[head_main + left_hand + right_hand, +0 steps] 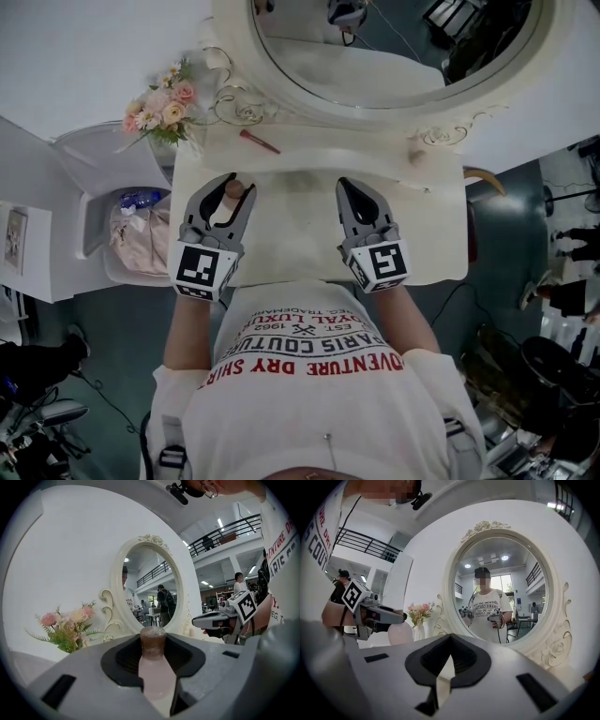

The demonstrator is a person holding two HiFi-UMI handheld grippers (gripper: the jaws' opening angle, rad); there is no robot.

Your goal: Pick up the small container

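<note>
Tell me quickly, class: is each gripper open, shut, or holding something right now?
Left gripper: shut on the small pink container.
Right gripper: shut, nothing between its jaws.

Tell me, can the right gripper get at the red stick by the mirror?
Probably yes: bare tabletop lies between the right gripper and the red stick, though its shut jaws must open first.

Head view looks steeply down on the vanity [281,230]; both gripper views face its mirror [501,569] closely
</note>
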